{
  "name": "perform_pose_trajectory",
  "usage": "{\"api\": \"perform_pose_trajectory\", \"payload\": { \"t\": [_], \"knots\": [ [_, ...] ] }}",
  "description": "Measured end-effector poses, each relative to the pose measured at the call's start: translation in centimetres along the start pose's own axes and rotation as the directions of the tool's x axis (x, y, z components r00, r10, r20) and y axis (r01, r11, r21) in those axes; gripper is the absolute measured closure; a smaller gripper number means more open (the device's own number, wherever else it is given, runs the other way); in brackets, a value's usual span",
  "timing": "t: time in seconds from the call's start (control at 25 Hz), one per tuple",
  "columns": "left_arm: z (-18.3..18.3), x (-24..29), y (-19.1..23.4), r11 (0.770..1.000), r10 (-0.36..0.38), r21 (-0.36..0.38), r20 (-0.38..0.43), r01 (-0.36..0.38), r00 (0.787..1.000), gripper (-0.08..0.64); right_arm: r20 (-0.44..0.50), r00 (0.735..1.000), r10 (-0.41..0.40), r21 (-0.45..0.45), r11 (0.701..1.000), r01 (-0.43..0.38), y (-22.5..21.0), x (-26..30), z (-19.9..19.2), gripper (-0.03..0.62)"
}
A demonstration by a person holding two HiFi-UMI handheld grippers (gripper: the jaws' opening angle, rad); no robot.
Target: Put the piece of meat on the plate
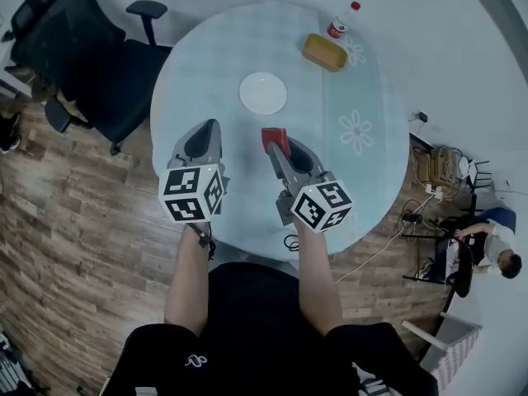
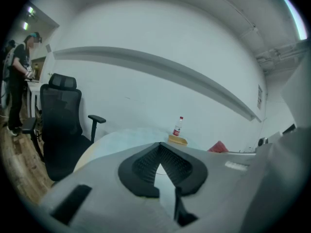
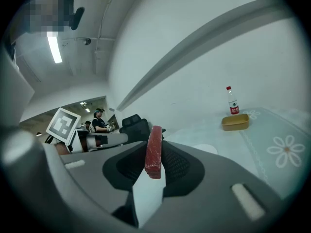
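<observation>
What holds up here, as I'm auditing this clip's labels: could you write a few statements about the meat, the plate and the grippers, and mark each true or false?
1. The right gripper has the piece of meat clamped between its fingers. True.
2. The meat already lies on the plate. False: the white plate is bare, and the meat is held above the table, short of the plate.
3. The left gripper holds nothing. True.
4. The bottle stands right beside the plate. False: the red-labelled bottle stands at the table's far edge, next to the yellow container.
</observation>
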State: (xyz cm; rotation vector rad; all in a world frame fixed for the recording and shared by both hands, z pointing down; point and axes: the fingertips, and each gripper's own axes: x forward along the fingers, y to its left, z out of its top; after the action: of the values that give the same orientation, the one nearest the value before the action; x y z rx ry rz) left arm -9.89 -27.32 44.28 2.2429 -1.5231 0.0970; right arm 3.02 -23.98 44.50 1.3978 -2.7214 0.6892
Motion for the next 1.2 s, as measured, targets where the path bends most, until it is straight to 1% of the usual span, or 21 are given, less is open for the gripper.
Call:
{"api": "perform_pose_trajectory", "payload": {
  "t": [0.16,0.24,0.36,0.48,0.6,0.84,1.0,1.2],
  "knots": [
    [-2.6,3.0,-0.9,0.998,-0.059,-0.023,-0.066,0.057,0.996,0.563,-0.046,0.994,-0.103,0.055,0.993,0.106,-4.4,-0.3,-1.6,0.492],
    [-3.3,4.7,-1.5,0.996,-0.086,-0.024,-0.087,0.084,0.993,0.563,-0.06,0.989,-0.135,0.07,0.988,0.139,-6.3,-0.2,-2.0,0.492],
    [-4.4,6.2,-2.7,0.994,-0.112,-0.019,-0.118,0.111,0.987,0.562,-0.092,0.985,-0.144,0.097,0.983,0.153,-8.2,0.1,-2.8,0.492],
    [-5.4,7.1,-2.9,0.993,-0.119,-0.018,-0.152,0.118,0.981,0.562,-0.132,0.982,-0.136,0.144,0.977,0.155,-9.7,1.4,-4.1,0.492],
    [-5.9,7.9,-1.8,0.995,-0.103,-0.026,-0.176,0.1,0.979,0.562,-0.181,0.978,-0.099,0.174,0.976,0.131,-10.7,4.2,-5.4,0.492],
    [-6.8,8.5,1.5,0.998,-0.035,-0.06,-0.201,0.023,0.979,0.563,-0.289,0.957,-0.032,0.161,0.984,0.082,-13.0,10.8,-6.9,0.492],
    [-6.8,8.4,3.6,0.997,0.008,-0.067,-0.205,-0.022,0.979,0.563,-0.347,0.938,-0.016,0.122,0.991,0.062,-14.4,15.0,-7.1,0.492],
    [-6.9,8.0,5.0,0.997,0.031,-0.057,-0.21,-0.044,0.977,0.561,-0.411,0.912,-0.004,0.116,0.992,0.057,-15.7,18.9,-8.0,0.492]
  ]
}}
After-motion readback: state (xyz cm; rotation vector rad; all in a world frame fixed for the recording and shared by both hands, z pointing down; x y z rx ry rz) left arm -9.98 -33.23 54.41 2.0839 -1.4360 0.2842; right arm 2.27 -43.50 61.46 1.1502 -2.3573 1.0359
